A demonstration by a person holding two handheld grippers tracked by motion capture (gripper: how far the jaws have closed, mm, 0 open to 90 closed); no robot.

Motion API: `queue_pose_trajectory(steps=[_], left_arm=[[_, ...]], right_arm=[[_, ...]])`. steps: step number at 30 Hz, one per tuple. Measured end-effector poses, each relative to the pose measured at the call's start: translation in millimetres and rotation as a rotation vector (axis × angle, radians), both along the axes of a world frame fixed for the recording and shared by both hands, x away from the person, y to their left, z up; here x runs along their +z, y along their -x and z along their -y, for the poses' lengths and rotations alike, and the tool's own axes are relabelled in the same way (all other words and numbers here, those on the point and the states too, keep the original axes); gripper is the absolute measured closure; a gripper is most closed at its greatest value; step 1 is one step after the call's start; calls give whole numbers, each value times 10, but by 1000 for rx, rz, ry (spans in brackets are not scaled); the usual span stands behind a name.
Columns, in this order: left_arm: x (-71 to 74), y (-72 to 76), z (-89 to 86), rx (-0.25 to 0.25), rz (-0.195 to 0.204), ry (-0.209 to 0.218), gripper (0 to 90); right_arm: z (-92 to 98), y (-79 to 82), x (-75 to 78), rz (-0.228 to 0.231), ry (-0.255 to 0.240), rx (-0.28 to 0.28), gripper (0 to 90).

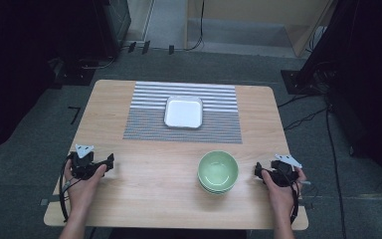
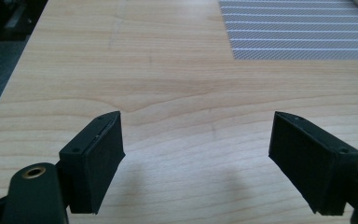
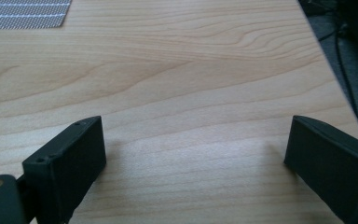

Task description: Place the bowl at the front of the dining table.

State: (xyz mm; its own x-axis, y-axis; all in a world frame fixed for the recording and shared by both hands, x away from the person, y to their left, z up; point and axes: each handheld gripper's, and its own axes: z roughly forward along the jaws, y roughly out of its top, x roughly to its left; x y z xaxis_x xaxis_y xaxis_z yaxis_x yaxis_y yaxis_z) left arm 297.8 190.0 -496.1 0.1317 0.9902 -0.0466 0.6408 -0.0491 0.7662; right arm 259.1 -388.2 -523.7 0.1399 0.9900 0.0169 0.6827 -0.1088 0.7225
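Note:
A stack of pale green bowls (image 1: 218, 171) stands on the wooden table (image 1: 144, 189) at the front right. A white square dish (image 1: 183, 112) rests on the grey striped placemat (image 1: 184, 112) at the back centre. My left gripper (image 1: 110, 162) lies low over the front left of the table, held in a hand, jaws wide apart over bare wood (image 2: 196, 140). My right gripper (image 1: 257, 170) sits just right of the bowls, also open, with nothing between its jaws (image 3: 193, 144).
The placemat's corner (image 2: 303, 32) shows at the top right of the left gripper view, and its edge (image 3: 25, 14) at the top left of the right gripper view. The table's right edge (image 3: 335, 88) is close to my right gripper. Cables (image 1: 308, 117) lie on the floor.

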Motion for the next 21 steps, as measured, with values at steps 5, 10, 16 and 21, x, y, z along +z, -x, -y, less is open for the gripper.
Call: queue_pose_trajectory(steps=[5, 10, 16, 21], left_arm=[[38, 9, 91, -34, 9, 4, 174], [52, 12, 200, -73, 9, 5, 174], [96, 37, 297, -106, 23, 19, 174], [125, 60, 350, -140, 24, 34, 175]], right_arm=[[32, 69, 144, 56, -55, -19, 59], [9, 166, 327, 95, -58, -5, 64], [-89, 208, 397, 89, -51, 38, 64], [-154, 189, 427, 90, -57, 51, 64]])
